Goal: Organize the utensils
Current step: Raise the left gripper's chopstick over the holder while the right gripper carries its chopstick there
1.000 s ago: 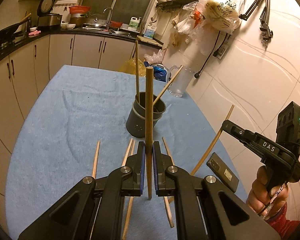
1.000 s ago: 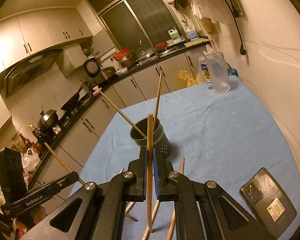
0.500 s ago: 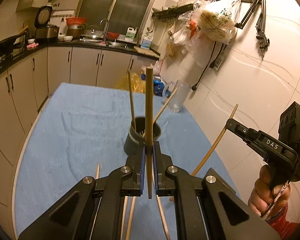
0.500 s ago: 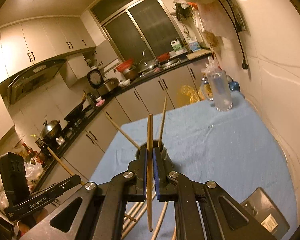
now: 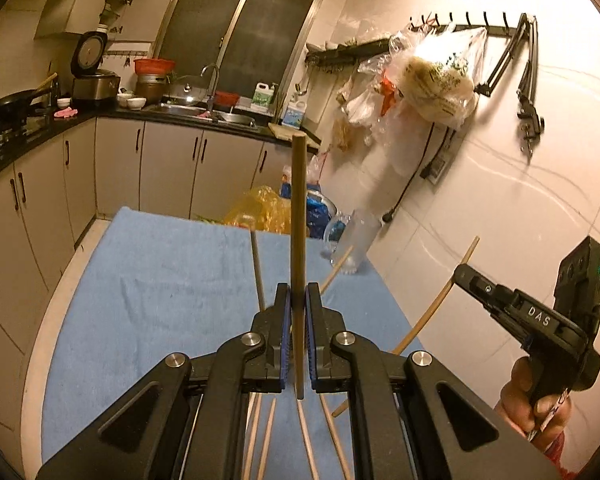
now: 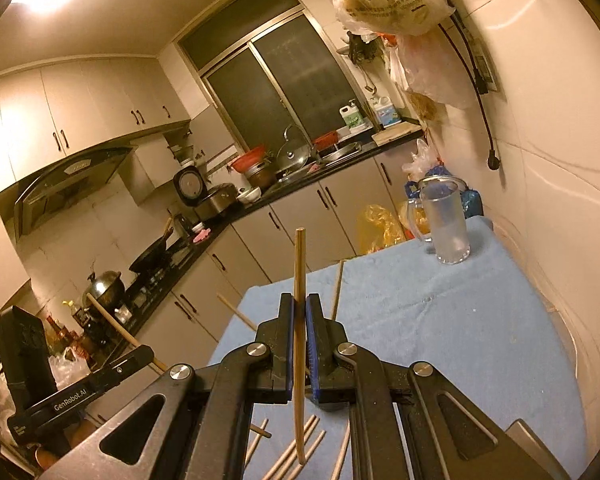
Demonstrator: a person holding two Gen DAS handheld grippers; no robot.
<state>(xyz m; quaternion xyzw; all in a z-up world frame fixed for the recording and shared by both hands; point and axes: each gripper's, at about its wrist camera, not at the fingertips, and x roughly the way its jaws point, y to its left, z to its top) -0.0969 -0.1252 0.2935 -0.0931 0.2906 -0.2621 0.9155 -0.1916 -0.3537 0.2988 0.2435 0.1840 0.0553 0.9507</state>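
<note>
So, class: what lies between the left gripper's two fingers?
A wooden chopstick, upright, clamped between the left gripper fingers, seen in the left wrist view.

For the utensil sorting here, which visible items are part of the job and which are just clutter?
Part of the job:
left gripper, shut on a chopstick
right gripper, shut on another chopstick
loose chopsticks on the blue towel

Lying about:
glass pitcher
hanging plastic bags
rice cooker

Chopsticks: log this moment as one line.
left hand-held gripper: shut on chopstick, upright | right hand-held gripper: shut on second chopstick | loose chopsticks on blue cloth
</note>
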